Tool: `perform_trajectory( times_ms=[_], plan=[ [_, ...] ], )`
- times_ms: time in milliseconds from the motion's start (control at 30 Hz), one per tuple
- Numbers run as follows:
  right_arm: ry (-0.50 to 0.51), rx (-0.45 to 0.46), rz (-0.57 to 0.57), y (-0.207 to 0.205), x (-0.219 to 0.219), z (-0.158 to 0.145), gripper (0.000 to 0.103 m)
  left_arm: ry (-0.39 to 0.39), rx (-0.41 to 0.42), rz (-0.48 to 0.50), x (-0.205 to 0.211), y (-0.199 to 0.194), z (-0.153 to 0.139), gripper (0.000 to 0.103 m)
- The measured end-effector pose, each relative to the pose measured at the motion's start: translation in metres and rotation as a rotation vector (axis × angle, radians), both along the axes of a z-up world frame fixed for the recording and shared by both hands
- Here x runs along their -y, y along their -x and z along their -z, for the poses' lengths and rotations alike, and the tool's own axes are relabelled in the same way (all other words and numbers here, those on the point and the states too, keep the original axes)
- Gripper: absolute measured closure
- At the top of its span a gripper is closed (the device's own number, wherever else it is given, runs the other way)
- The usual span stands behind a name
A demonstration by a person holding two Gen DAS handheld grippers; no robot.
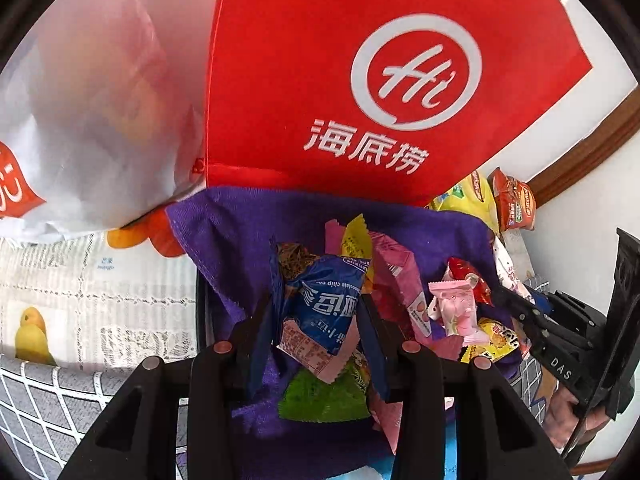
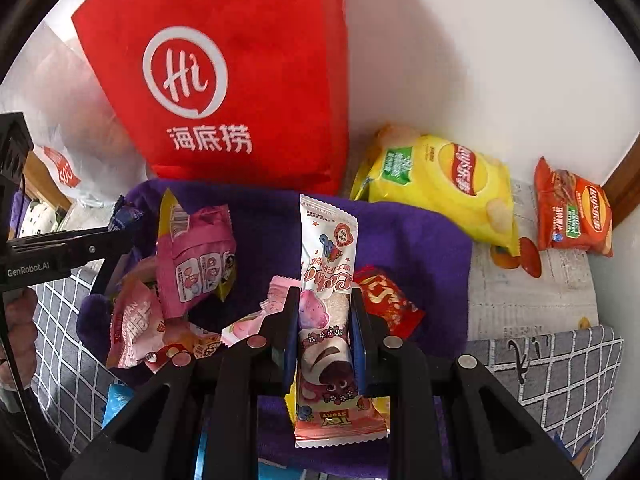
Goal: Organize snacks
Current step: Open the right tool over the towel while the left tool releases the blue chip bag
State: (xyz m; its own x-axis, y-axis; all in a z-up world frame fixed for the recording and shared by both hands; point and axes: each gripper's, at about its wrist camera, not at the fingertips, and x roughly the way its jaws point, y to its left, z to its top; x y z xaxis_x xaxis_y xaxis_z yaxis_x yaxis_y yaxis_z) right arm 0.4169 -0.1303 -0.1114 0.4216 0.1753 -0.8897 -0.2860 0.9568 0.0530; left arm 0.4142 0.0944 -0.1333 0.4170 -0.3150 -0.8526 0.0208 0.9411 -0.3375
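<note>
**Both grippers loaded over the snack pile**

A tall red bag (image 2: 224, 92) stood against the white wall, with a purple towel (image 2: 420, 248) spread at its foot and a heap of small wrapped snacks lying on the cloth. To the right of the towel lay a yellow crisp bag (image 2: 440, 192) and, well apart from it near the corner, a smaller orange crisp bag (image 2: 572, 212).

The right gripper (image 2: 324, 340) was clamped on a long white-and-pink cake bar (image 2: 328, 248), its jaws pinching the wrapper around the middle so that both ends stuck out past the pads. The left gripper (image 1: 316, 320) was closed on a blue cookie packet (image 1: 324, 304), held crumpled and tilted; a pink-edged wrapper below it may have been caught in the same grip, though the view was too cluttered to be sure.

The main risk seemed to lie with the left side: a second packet dragged along with the blue one could drop anywhere, or spoil the sorting. The cake bar, gripped across soft filling, might be squashed, or swing and slip if the hand tilted sharply. With both tools close together above the pile, they could also knock each other or scatter the loose sweets, such as the pink candy (image 1: 456, 308) beside the left jaws.

The snacks themselves looked intact, glossy and sealed, though jumbled with no order yet.
</note>
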Motion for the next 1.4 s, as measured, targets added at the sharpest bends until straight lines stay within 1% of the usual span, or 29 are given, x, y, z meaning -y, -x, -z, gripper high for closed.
perform_trajectory(
  times_ms=[233, 633, 767, 833, 867, 900, 967, 1033, 1133, 1167, 1300, 1400],
  plan=[
    [0.025, -0.025, -0.014, -0.001, -0.013, 0.014, 0.081, 0.009, -0.045, 0.001, 0.005, -0.003, 0.015, 0.063],
    [0.048, -0.048, -0.026, -0.004, -0.025, 0.026, 0.079, 0.019, -0.042, 0.021, 0.015, -0.007, 0.022, 0.062],
    [0.079, -0.015, -0.022, 0.000, -0.027, 0.022, 0.078, 0.020, -0.036, 0.029, 0.018, -0.007, 0.020, 0.062],
    [0.098, 0.004, -0.025, 0.002, -0.030, 0.018, 0.076, 0.016, -0.036, 0.035, 0.021, -0.007, 0.020, 0.057],
    [0.100, 0.010, -0.027, 0.003, -0.030, 0.017, 0.072, 0.012, -0.035, 0.037, 0.021, -0.007, 0.020, 0.057],
    [0.101, 0.018, -0.030, 0.004, -0.030, 0.015, 0.071, 0.009, -0.034, 0.041, 0.022, -0.007, 0.020, 0.056],
    [0.098, 0.031, -0.033, 0.005, -0.031, 0.011, 0.070, 0.012, -0.035, 0.049, 0.023, -0.007, 0.018, 0.050],
    [0.100, 0.040, -0.036, 0.007, -0.032, 0.007, 0.070, 0.013, -0.022, 0.056, 0.023, -0.005, 0.014, 0.042],
    [0.100, 0.056, -0.041, 0.010, -0.034, 0.002, 0.067, 0.001, -0.004, 0.063, 0.024, -0.003, 0.008, 0.035],
    [0.098, 0.063, -0.042, 0.011, -0.035, 0.000, 0.065, -0.005, 0.001, 0.066, 0.025, -0.002, 0.006, 0.034],
    [0.084, 0.086, -0.034, 0.014, -0.036, -0.010, 0.063, -0.023, 0.024, 0.070, 0.027, 0.003, -0.005, 0.030],
    [0.062, 0.103, -0.023, 0.018, -0.034, -0.020, 0.057, -0.033, 0.038, 0.068, 0.028, 0.008, -0.014, 0.029]
  ],
)
